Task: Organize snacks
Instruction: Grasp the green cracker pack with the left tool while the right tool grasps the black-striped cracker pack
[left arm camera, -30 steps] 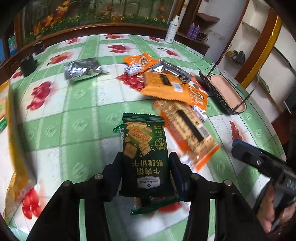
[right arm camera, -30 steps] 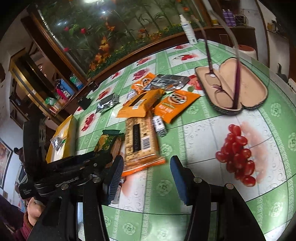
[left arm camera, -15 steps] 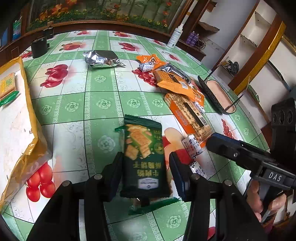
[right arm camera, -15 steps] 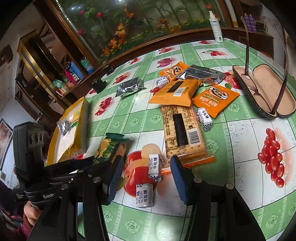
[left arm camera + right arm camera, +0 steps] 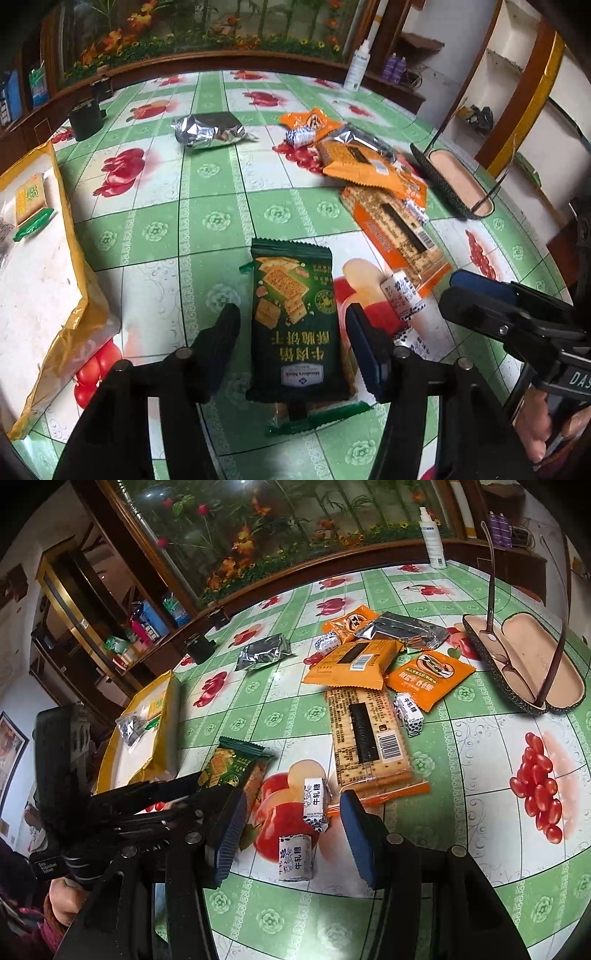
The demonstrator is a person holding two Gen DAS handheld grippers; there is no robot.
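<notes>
A dark green cracker packet [image 5: 293, 314] lies on the fruit-print tablecloth between the fingers of my left gripper [image 5: 291, 325]. Its jaws are opening, with a gap at each side of the packet. A second green wrapper edge [image 5: 317, 417] peeks out beneath the packet. In the right wrist view the same green packet [image 5: 229, 766] shows behind the left gripper [image 5: 166, 797]. My right gripper [image 5: 291, 812] stands open over two white milk candies [image 5: 316, 805], [image 5: 295, 856] and touches neither. It reaches in from the right as the right gripper [image 5: 480, 291] in the left wrist view.
A yellow bag [image 5: 74, 258] with a packet inside lies at the left. Orange packets [image 5: 354, 661], a long cracker pack [image 5: 365, 738] and silver packets [image 5: 264, 651] are heaped farther back. An open glasses case [image 5: 535, 672], a black cup [image 5: 86, 118] and a spray bottle [image 5: 432, 539] also stand here.
The left jaws have spread off the green packet's sides, and it has come closer to the yellow bag. The right gripper has drawn back, and two white candies now lie between its fingers.
</notes>
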